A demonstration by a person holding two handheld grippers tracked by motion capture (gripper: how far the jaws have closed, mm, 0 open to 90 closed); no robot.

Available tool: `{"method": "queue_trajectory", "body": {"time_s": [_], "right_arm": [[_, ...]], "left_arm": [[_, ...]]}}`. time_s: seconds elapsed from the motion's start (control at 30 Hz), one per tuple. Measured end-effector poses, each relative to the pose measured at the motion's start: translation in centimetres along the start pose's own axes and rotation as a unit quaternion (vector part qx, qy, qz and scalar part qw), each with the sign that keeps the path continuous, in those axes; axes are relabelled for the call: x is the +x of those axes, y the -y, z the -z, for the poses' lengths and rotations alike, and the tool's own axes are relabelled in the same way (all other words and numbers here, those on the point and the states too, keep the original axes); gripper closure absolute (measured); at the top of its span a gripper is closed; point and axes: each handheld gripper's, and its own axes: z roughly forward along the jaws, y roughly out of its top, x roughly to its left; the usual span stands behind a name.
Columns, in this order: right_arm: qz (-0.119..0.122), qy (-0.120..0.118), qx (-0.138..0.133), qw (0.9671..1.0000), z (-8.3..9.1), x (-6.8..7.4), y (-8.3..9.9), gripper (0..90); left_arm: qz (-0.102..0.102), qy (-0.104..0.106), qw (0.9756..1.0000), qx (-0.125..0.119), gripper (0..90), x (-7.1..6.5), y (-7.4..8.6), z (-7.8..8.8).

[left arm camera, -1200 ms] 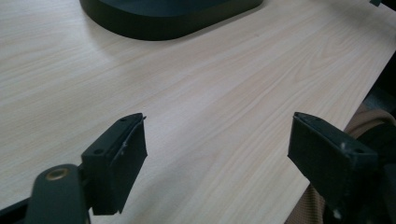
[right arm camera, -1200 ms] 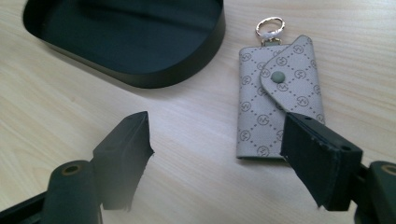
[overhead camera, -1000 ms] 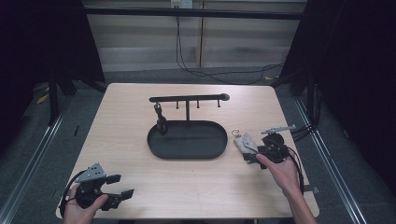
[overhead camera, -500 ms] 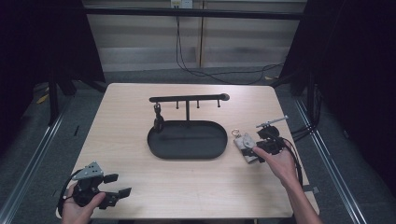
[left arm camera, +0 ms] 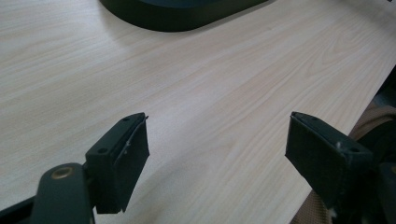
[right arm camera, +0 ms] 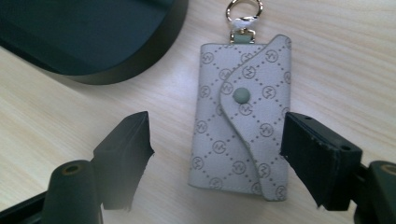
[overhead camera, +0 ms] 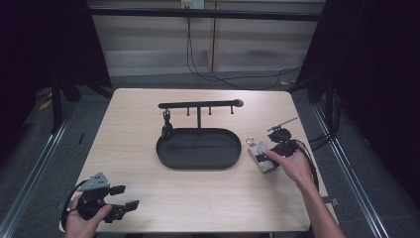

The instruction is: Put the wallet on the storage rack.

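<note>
Right gripper [right arm camera: 215, 154] is hovering low over the key pouch [right arm camera: 243, 116], jaws apart on either side of it; they have just been closing in, with the pouch between them, but the pads are not yet pressing on it. One pad is sitting almost at the pouch's long edge while the other is standing off it, so a squeeze from here is likely to shove the pouch sideways rather than pinch it evenly. The pouch is lying flat near the tabletop's [overhead camera: 148, 114] right edge, just beside the end of the black tray [overhead camera: 171, 161]. Its metal ring [right arm camera: 243, 10] is pointing away from the gripper, towards the far side.

A flat, thin pouch is giving the pads little to bite on; they may be skidding over its flap, or scraping the wood instead. A sideways push could be sliding it against the tray's rim.

Room is tight towards the tray and the right edge. Open wood is lying towards the near edge. Left gripper [overhead camera: 121, 198] is resting at the near left corner, jaws wide and empty, well apart from everything.
</note>
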Motion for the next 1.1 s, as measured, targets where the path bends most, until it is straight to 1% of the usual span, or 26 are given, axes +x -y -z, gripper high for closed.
{"method": "queue_trajectory", "body": {"time_s": [0.13,0.23,0.27,0.3,0.4,0.53,0.57,0.6,0.63,0.7,0.8,0.93,1.1], "right_arm": [[-0.006,0.005,0.006,1.0,0.0,-0.3,-0.5,24.2],[-0.003,0.01,0.012,0.9999,-0.1,-0.4,-1.0,24.2],[-0.001,0.009,0.011,0.9999,-0.1,-0.4,-1.0,24.2],[-0.004,0.007,0.014,0.9999,-0.3,-0.5,-1.1,24.3],[-0.001,0.016,0.036,0.9992,-0.7,-0.6,-1.5,24.3],[0.0,0.015,0.035,0.9993,-0.5,-0.6,-2.3,24.6],[0.0,0.018,0.045,0.9988,-0.8,-0.7,-2.6,24.4],[0.004,0.025,0.052,0.9983,-1.0,-0.7,-2.7,24.4],[0.005,0.027,0.056,0.998,-1.2,-0.8,-2.8,24.4],[-0.002,0.023,0.063,0.9978,-1.5,-1.0,-2.9,24.1],[0.0,0.023,0.075,0.9969,-2.1,-1.0,-2.9,23.8],[0.005,0.028,0.081,0.9963,-2.8,-0.9,-3.0,23.1],[0.001,0.032,0.093,0.9952,-3.8,-0.8,-3.0,22.6]], "left_arm": [[-0.002,0.002,1.0,0.005,21.4,0.0,0.0,-0.1],[0.0,0.003,1.0,0.006,21.4,0.1,0.0,-0.1],[-0.003,0.001,1.0,0.006,21.5,0.1,0.0,-0.1],[-0.003,0.001,1.0,0.006,21.5,0.1,0.0,-0.1],[0.0,0.002,1.0,0.006,21.5,0.1,0.0,-0.2],[-0.004,0.001,1.0,0.005,21.7,0.0,0.0,-0.1],[-0.001,0.004,1.0,0.006,21.7,0.0,0.0,-0.1],[-0.002,0.002,1.0,0.005,21.7,0.0,0.0,-0.1],[-0.001,0.004,1.0,0.005,21.7,0.0,0.0,-0.1],[-0.003,0.002,1.0,0.005,21.8,0.0,0.0,-0.1],[-0.004,0.005,1.0,0.004,22.5,-0.1,0.0,0.0],[-0.003,0.004,1.0,0.004,22.5,0.0,0.0,-0.1],[-0.005,0.003,1.0,0.006,22.5,0.0,0.0,-0.1]]}}
